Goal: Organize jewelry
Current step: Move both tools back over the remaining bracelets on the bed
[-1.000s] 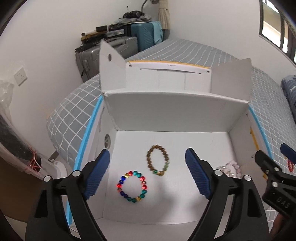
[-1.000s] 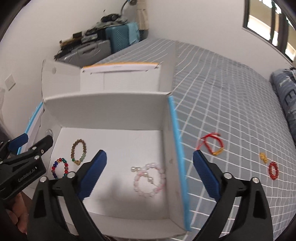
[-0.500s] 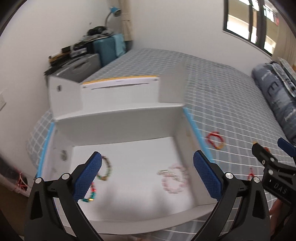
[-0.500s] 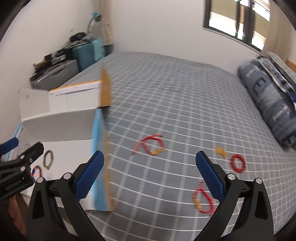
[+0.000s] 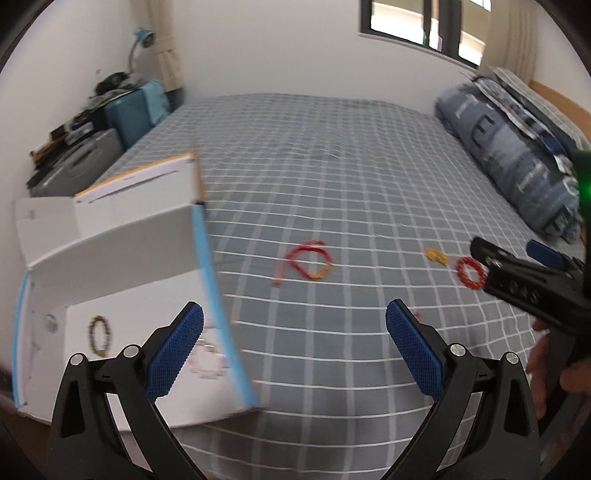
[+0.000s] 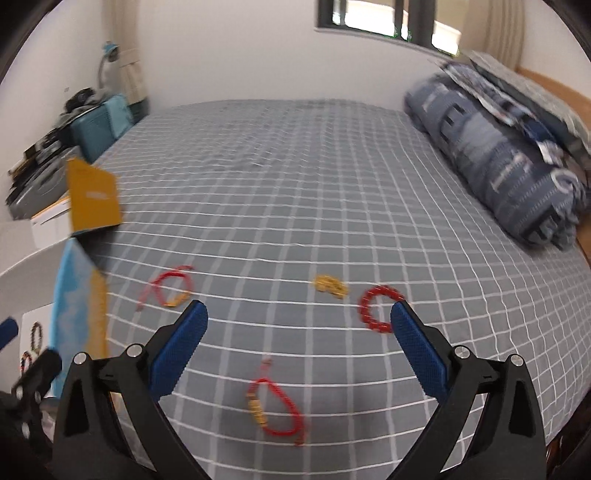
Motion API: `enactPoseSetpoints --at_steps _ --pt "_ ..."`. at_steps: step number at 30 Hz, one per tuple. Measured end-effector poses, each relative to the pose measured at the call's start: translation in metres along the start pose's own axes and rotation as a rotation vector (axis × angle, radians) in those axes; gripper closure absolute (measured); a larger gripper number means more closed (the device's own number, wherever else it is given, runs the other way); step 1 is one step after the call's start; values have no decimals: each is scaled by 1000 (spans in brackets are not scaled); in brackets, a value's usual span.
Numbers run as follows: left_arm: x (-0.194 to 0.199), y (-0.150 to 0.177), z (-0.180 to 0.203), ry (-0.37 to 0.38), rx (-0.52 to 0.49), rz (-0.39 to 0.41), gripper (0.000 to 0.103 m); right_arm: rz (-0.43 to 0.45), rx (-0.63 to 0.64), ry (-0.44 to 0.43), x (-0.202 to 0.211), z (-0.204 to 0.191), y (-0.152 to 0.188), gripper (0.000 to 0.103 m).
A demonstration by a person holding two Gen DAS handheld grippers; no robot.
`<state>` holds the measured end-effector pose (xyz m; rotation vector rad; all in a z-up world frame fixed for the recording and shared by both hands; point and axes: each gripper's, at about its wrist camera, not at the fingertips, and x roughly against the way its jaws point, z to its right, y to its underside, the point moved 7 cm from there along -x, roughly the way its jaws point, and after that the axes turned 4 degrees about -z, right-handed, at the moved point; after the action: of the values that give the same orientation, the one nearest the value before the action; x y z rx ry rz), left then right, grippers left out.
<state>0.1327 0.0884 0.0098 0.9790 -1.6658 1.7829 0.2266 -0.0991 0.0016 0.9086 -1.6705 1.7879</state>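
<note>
On the grey checked bed lie a red cord bracelet (image 6: 170, 290), a yellow charm (image 6: 330, 286), a red bead bracelet (image 6: 375, 306) and a second red cord bracelet with a gold bead (image 6: 277, 410). My right gripper (image 6: 298, 312) hangs open above them, nothing between its blue pads. My left gripper (image 5: 293, 314) is wide open and empty over the bed, just right of the white box (image 5: 122, 236). Inside the box a brown bead bracelet (image 5: 99, 334) and a blurred pink bracelet (image 5: 207, 358) show. The right gripper (image 5: 506, 254) also appears in the left wrist view, partly covering the red bead bracelet (image 5: 467, 273).
A folded blue duvet (image 6: 498, 155) lies along the bed's right side. Suitcases (image 5: 110, 125) stand against the wall at the back left, and a window (image 5: 417, 22) is in the far wall. The box's orange flap (image 6: 94, 195) stands up at the left.
Both grippers have swung to the right, from above the box's inside to above the bed with the loose jewelry. The left jaws stand a little wider.
</note>
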Motion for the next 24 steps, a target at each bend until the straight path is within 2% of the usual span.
enactPoseSetpoints --at_steps 6,14,24 --pt "-36 9 62 55 -39 -67 6 -50 -30 40 -37 49 4 8" --pt "-87 32 114 74 -122 -142 6 -87 -36 55 -80 90 3 8" --pt "-126 56 132 77 -110 -204 6 -183 -37 51 -144 108 8 8"
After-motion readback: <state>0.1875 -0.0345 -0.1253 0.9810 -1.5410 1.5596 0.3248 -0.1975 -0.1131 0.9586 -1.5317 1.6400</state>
